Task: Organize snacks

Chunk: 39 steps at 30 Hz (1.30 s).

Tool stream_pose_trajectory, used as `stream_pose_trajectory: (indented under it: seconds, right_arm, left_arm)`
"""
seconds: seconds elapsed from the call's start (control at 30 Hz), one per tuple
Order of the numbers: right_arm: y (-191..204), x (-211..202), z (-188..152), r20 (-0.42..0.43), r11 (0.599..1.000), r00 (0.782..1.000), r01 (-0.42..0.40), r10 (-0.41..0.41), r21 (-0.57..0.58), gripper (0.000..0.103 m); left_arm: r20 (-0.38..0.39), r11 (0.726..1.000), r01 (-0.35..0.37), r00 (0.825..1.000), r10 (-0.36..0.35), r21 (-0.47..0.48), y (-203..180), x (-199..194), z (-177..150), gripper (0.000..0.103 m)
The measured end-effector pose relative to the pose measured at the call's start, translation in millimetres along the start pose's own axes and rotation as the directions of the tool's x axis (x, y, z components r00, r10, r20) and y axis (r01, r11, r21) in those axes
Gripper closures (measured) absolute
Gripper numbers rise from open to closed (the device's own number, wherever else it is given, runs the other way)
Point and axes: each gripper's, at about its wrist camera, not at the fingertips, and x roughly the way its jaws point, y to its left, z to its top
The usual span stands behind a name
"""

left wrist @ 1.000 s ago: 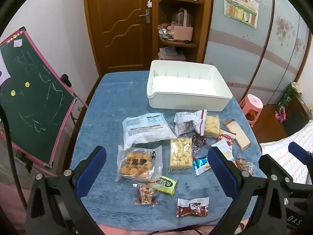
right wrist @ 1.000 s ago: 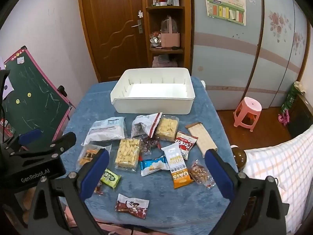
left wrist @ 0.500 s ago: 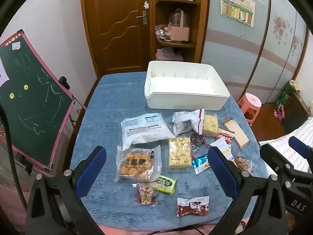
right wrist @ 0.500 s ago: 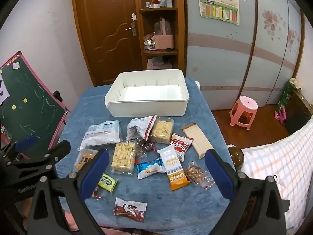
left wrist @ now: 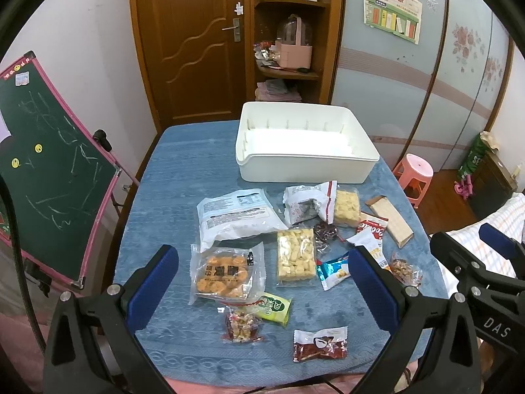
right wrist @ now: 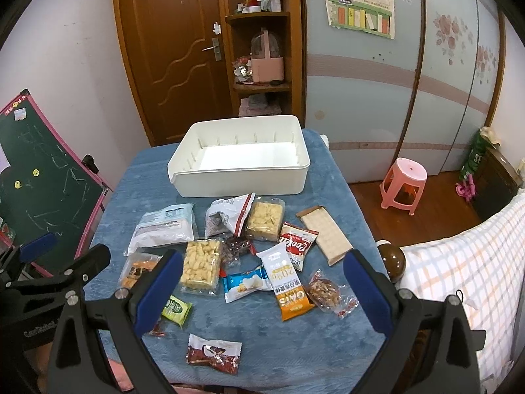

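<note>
In the left wrist view, the left gripper (left wrist: 262,282) is held wide above the near snacks (left wrist: 297,254); the white bin (left wrist: 303,167) sits far. In the right wrist view, the right gripper (right wrist: 262,282) is spread wide, holding nothing, over the blue tablecloth (right wrist: 315,354).

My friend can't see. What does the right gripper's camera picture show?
An empty white bin sits at the far end of a blue-covered table, with snack packets like an orange oats bar scattered in front. The open right gripper hovers over them, holding nothing.
</note>
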Motion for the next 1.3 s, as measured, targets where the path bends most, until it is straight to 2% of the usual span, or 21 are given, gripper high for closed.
stream_pose_trajectory:
  seconds: [0.67,0.93,1.3]
  right_arm:
    - [-0.5,-1.5,-1.4,-0.001,1.000,1.000,0.006,-0.006,0.007,0.004]
    - [1.1,-3.2,-3.1,-0.001,1.000,1.000,0.004,-0.004,0.008,0.004]
    - [3.1,-3.9,-3.3,0.014,1.000,1.000,0.021,-0.020,-0.007,0.004]
  left_arm:
    - [0.013,0.999,0.040,0.999,-0.040,-0.004,1.7,-1.9,-1.7,0.000]
    - [-0.010,0.993,0.102,0.995,-0.103,-0.055,9.8,1.4,0.9,0.000]
    - [0.057,1.000,0.022,0.998,-0.022,-0.005,10.2,-8.4,3.8,0.000]
